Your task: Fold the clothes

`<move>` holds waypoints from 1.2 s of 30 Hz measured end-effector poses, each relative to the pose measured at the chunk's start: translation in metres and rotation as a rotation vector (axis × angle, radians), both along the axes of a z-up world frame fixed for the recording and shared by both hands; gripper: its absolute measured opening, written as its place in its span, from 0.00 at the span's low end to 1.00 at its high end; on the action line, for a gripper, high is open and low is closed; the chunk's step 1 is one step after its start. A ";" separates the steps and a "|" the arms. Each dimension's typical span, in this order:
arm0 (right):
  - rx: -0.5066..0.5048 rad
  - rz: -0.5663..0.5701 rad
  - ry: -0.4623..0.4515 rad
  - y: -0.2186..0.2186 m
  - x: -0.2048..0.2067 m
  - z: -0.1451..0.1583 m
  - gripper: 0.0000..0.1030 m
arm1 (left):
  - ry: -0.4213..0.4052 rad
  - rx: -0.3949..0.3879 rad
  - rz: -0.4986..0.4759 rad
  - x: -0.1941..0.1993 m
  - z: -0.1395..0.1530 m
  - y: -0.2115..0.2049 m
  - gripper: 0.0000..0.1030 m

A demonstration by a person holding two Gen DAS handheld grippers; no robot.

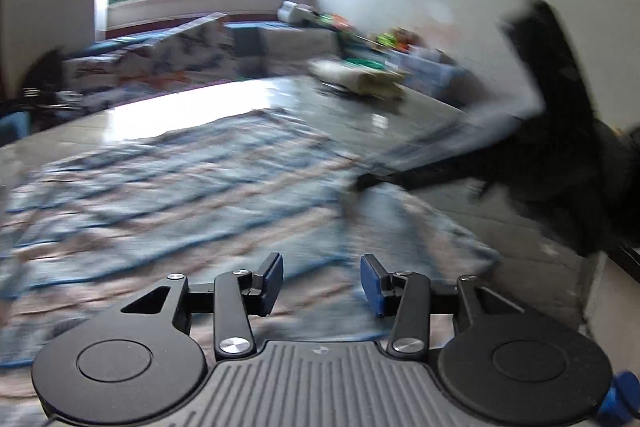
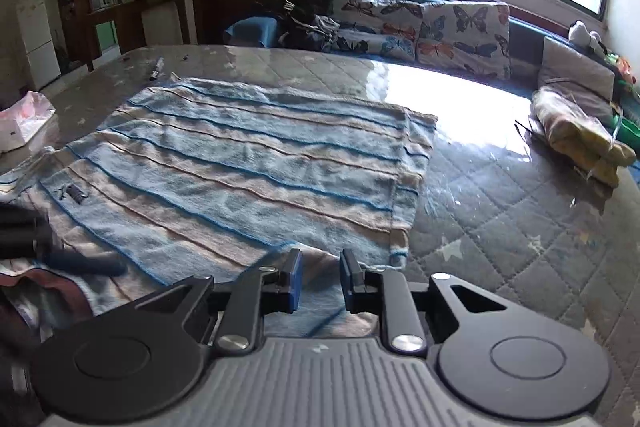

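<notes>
Both sets of tongs are empty right now. Left tongs (image 1: 322, 283) sit about half open over the near edge of the striped shirt (image 1: 168, 187), nothing between the pads, though that view is badly blurred. Right tongs (image 2: 320, 277) are narrower, gap bare, hovering above the hem. Beyond them the shirt (image 2: 248, 163) lies flat on the quilted bench (image 2: 500, 227). I'd pinch both near corners evenly and lift together so the fold lands square. Small chest logo (image 2: 72, 194) is too tiny to read.
</notes>
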State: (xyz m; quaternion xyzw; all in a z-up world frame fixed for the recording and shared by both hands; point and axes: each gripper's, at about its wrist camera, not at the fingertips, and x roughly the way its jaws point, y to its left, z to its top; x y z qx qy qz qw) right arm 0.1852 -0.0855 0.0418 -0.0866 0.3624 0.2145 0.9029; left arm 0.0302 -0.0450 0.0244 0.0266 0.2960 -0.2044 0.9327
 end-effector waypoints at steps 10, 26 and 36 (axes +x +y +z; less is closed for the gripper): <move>-0.020 0.081 0.000 0.026 -0.029 0.004 0.20 | -0.024 0.075 0.543 -0.022 0.005 0.149 0.47; -0.030 0.107 0.013 0.037 -0.040 -0.001 0.20 | 0.064 0.006 0.910 -0.070 -0.016 0.219 0.62; -0.031 0.158 -0.019 0.051 -0.046 0.005 0.20 | 0.118 -0.125 0.950 -0.078 -0.019 0.231 0.32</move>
